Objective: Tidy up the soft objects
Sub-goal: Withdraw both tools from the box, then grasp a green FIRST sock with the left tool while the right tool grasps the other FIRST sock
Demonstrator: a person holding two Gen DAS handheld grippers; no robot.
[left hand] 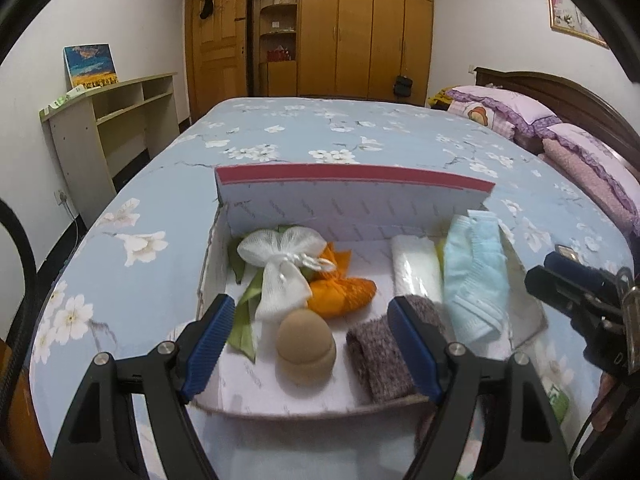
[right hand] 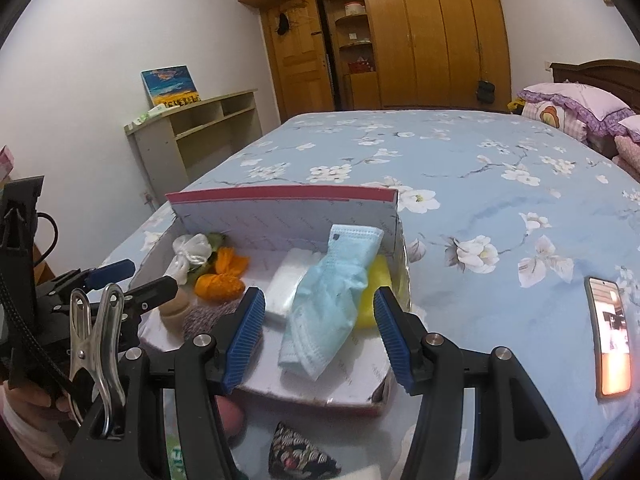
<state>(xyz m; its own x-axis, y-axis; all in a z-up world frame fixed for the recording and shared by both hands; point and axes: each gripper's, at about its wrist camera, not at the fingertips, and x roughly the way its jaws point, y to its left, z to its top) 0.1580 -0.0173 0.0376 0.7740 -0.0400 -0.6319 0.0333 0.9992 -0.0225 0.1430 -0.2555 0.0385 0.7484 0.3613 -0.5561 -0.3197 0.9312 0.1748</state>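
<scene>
Over the box [left hand: 224,216], both jaws empty, wide

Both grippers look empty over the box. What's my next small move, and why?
Probably lower the right gripper toward the patterned pouch, which lies on the bed outside the box. Its jaws are open and empty, and the other soft items are already inside.

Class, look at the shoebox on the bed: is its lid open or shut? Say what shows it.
Open. The shoebox has its lid standing upright behind it, and the items inside, such as the blue sock, are in plain view.
</scene>
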